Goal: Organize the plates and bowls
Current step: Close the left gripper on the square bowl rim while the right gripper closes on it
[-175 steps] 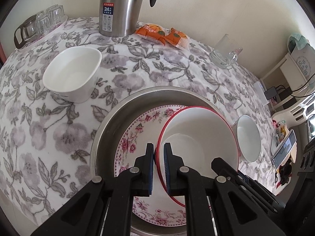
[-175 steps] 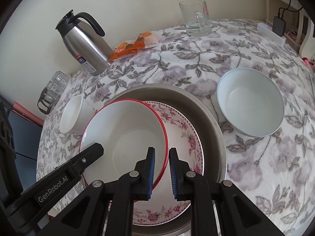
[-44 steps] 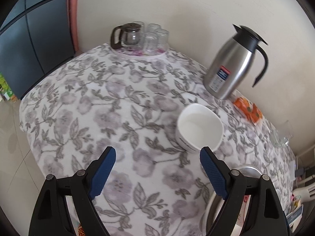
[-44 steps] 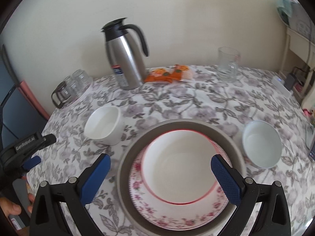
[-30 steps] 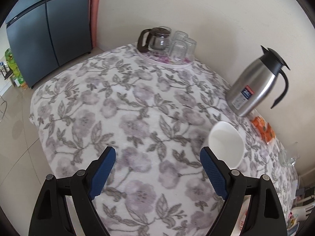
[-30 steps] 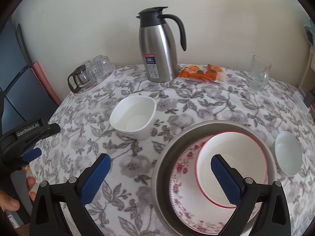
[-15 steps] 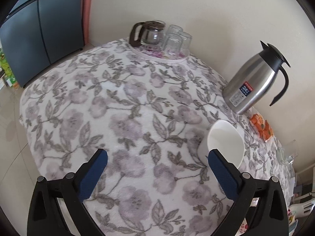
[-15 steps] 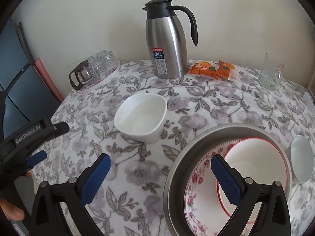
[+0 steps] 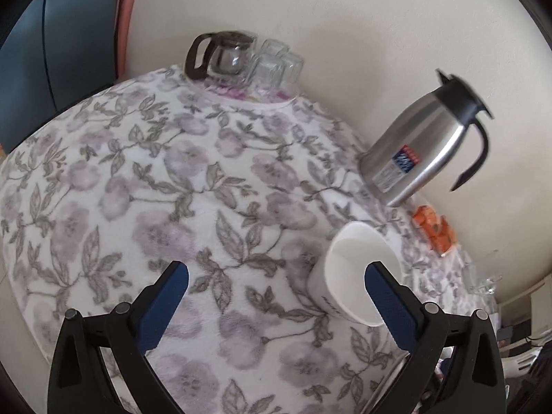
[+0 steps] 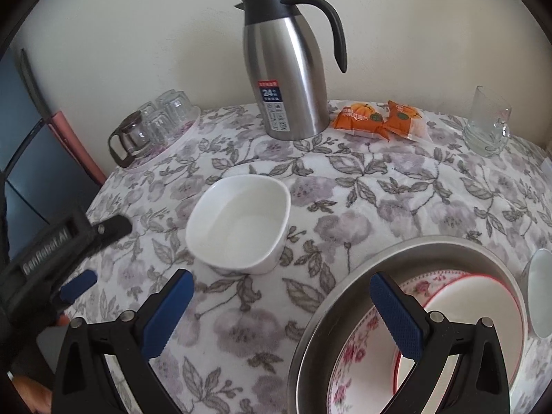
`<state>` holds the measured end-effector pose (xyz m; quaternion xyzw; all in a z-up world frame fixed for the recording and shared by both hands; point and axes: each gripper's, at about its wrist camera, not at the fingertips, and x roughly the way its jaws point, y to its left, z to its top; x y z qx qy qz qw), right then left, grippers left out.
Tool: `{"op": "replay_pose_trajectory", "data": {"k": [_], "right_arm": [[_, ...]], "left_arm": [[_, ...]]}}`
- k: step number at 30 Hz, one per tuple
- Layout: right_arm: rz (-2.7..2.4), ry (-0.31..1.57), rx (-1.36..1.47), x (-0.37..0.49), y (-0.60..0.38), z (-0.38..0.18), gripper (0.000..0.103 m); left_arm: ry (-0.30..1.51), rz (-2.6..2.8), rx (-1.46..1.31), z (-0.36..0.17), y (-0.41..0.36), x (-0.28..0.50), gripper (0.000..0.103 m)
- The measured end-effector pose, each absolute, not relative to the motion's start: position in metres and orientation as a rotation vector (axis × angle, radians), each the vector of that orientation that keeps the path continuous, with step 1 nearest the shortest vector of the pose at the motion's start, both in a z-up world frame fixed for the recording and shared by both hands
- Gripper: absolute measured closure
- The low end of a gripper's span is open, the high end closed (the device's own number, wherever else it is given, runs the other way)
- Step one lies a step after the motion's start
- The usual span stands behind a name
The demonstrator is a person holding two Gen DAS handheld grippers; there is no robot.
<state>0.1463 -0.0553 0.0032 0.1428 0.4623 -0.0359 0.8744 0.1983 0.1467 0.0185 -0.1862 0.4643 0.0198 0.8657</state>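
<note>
Now both grippers, left gripper [image 9: 276, 296] and right gripper [image 10: 281, 296], jaws spread and empty, have swung toward the square white bowl [image 10: 238, 222] at twelve o'clock; it looks next for stacking.

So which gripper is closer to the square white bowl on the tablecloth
Left, by a little. The left gripper has one finger overlapping the square white bowl, jaws open. The right gripper hangs open just short of the bowl, nearer the metal basin.

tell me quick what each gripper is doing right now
left gripper: tongs open, holding nothing.
right gripper: tongs open, holding nothing.
</note>
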Motion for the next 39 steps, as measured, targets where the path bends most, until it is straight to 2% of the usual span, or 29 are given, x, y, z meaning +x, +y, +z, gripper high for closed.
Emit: {"op": "replay_pose_trajectory", "data": {"k": [8,14,18,21,23,25,27,29,34,39], "right_arm": [[-0.112,1.009,0.291,0.178,-0.060,0.001,0.001],[-0.142,1.072,0.262,0.198,-0.058,-0.011,0.015],[-0.165,1.104,0.244,0.207,-0.059,-0.021,0.017],[-0.158,1.111,0.265,0.212,-0.063,-0.027,0.027],[-0.155,1.125,0.270,0.216,-0.065,-0.031,0.042],[-0.144,1.137,0.282,0.221,-0.065,-0.035,0.050],[-0.133,1.145,0.296,0.224,-0.065,-0.040,0.059],[-0.126,1.156,0.302,0.227,-0.065,-0.044,0.068],[-0.110,1.164,0.284,0.233,-0.059,-0.049,0.078],[-0.102,1.183,0.278,0.238,-0.054,-0.054,0.084]], "left_arm": [[1.021,0.093,-0.378,-0.001,0.145,0.213,0.001],[1.044,0.041,-0.439,-0.016,0.143,0.222,0.001],[1.034,0.031,-0.452,-0.020,0.140,0.227,0.001],[1.044,0.021,-0.477,-0.026,0.138,0.233,0.001],[1.050,0.021,-0.465,-0.029,0.135,0.238,0.002],[1.050,0.010,-0.454,-0.031,0.132,0.241,0.005],[1.051,0.003,-0.444,-0.032,0.129,0.244,0.020],[1.057,0.007,-0.415,-0.033,0.125,0.247,0.030],[1.052,-0.029,-0.396,-0.036,0.116,0.250,0.037],[1.054,-0.086,-0.390,-0.040,0.107,0.252,0.058]]}}
